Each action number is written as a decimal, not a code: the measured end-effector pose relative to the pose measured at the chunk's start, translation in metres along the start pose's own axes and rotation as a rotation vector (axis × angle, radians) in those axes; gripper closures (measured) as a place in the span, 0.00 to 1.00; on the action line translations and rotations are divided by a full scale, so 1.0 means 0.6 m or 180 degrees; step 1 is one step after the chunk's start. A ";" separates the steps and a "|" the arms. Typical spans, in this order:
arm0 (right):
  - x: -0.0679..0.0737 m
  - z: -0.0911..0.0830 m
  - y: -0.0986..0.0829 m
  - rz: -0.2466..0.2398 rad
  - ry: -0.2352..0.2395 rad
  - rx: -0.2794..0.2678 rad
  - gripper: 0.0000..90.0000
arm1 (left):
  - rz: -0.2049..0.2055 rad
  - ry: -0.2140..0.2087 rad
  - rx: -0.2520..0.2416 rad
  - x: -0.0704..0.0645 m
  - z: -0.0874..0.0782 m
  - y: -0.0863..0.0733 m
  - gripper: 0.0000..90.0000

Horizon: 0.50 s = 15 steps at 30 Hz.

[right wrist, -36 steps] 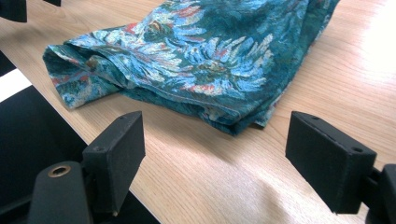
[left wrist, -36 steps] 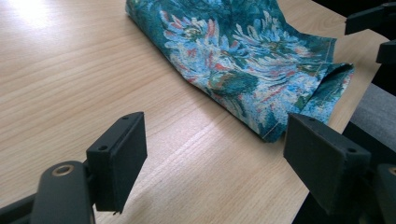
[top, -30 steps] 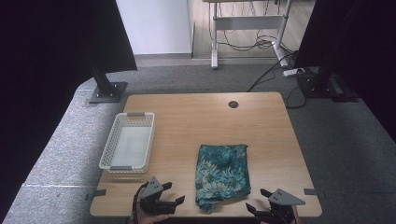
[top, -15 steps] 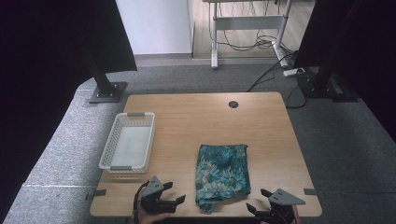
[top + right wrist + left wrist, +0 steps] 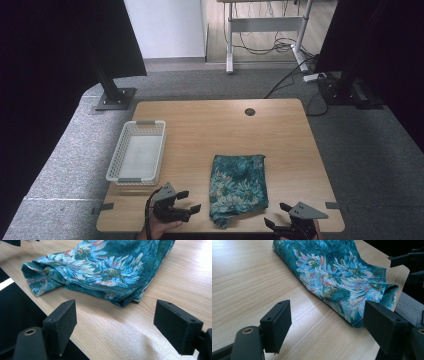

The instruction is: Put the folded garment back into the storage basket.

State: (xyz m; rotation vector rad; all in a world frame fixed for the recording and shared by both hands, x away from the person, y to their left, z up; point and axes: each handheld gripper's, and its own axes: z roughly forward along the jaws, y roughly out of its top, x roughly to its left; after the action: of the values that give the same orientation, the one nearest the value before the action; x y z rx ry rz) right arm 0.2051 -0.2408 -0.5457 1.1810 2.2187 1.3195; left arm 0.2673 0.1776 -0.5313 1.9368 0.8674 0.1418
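Observation:
A folded teal cloth with a floral print (image 5: 237, 186) lies flat on the wooden table (image 5: 210, 130), near its front edge. My left gripper (image 5: 190, 201) sits open just left of the cloth's front corner, apart from it. In the left gripper view the cloth (image 5: 337, 272) lies ahead of the wide-open left gripper (image 5: 329, 325), with bare wood between the jaws. My right gripper (image 5: 276, 215) stands open at the front edge, right of the cloth. The right gripper view has the cloth's folded corner (image 5: 107, 265) ahead of the open right gripper (image 5: 120, 325).
A white mesh basket (image 5: 145, 123) with nothing in it stands on the table's left side. A round cable hole (image 5: 250, 111) sits near the far edge. The table's front edge runs close under both grippers. Black stand bases rest on the grey floor beyond.

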 end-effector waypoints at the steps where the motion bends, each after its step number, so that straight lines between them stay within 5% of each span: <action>1: 0.000 0.000 0.000 -0.0002 -0.0001 0.0001 0.21 | 0.0005 -0.0011 0.0016 0.001 0.002 0.001 0.25; 15: -0.004 0.007 -0.002 -0.0008 0.0000 0.0054 0.21 | 0.0003 -0.0050 0.0098 0.027 0.046 0.031 0.25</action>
State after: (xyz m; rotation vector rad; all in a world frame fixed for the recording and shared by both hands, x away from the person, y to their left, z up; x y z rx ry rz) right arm 0.2086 -0.2408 -0.5491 1.1839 2.2349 1.3020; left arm 0.3009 0.1621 -0.5347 1.9644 0.8629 0.1144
